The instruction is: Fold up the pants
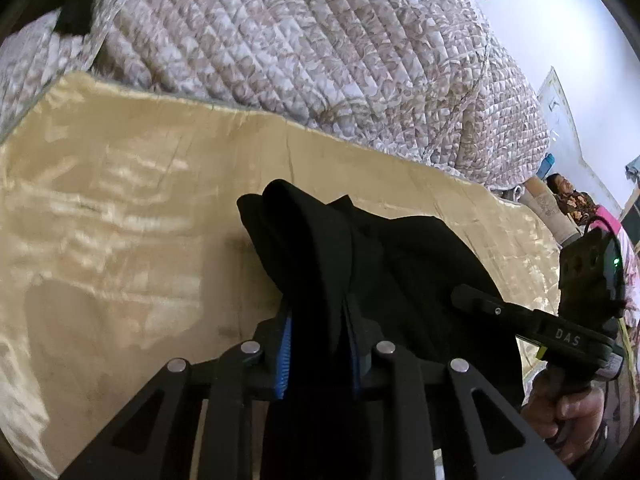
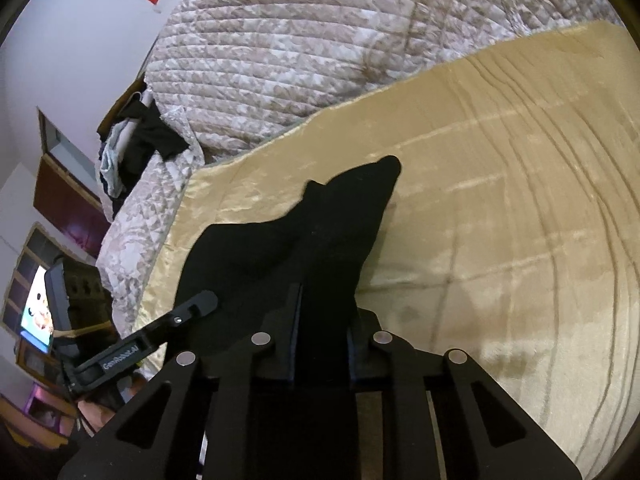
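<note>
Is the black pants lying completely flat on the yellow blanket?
No, the black pants rise in a bunched peak off the yellow blanket, pinched between the right gripper fingers.

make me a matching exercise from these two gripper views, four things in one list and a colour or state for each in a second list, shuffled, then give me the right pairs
Things:
1. pants
2. bedspread
3. quilt
4. left gripper

Colour or state:
A. shiny gold, spread flat
B. shut on black cloth
C. black, bunched and lifted at one edge
D. beige and white pattern, heaped behind

Pairs: 1-C, 2-A, 3-D, 4-B
</note>
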Action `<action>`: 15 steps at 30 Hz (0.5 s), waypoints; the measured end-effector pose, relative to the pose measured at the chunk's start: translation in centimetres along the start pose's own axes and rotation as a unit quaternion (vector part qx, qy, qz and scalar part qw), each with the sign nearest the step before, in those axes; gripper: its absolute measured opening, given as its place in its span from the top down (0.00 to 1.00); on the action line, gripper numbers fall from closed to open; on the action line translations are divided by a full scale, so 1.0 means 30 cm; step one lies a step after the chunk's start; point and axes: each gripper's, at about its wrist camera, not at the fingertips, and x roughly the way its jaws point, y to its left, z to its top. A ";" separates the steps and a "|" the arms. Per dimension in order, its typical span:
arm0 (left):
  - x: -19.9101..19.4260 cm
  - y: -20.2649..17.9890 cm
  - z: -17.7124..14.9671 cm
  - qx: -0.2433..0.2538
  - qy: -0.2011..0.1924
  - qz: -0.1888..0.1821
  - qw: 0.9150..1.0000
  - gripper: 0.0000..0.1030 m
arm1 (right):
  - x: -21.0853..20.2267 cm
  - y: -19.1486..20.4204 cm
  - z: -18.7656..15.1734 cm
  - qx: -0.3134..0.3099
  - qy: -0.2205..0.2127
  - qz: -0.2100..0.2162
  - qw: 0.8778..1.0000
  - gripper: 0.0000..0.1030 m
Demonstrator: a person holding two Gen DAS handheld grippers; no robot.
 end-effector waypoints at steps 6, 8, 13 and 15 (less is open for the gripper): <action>0.023 0.045 0.155 0.014 -0.011 0.013 1.000 0.77 | 0.051 0.061 0.124 -0.026 0.004 0.009 1.000 0.84; 0.050 0.070 0.201 0.018 -0.010 0.019 1.000 0.77 | 0.083 0.065 0.169 -0.030 0.005 0.009 0.999 0.84; 0.131 0.139 0.291 0.019 -0.009 0.027 0.999 0.77 | 0.200 0.066 0.286 -0.034 0.011 0.011 0.999 0.84; 0.175 0.178 0.305 0.010 -0.003 0.028 1.000 0.76 | 0.239 0.056 0.314 -0.035 0.013 0.013 0.999 0.84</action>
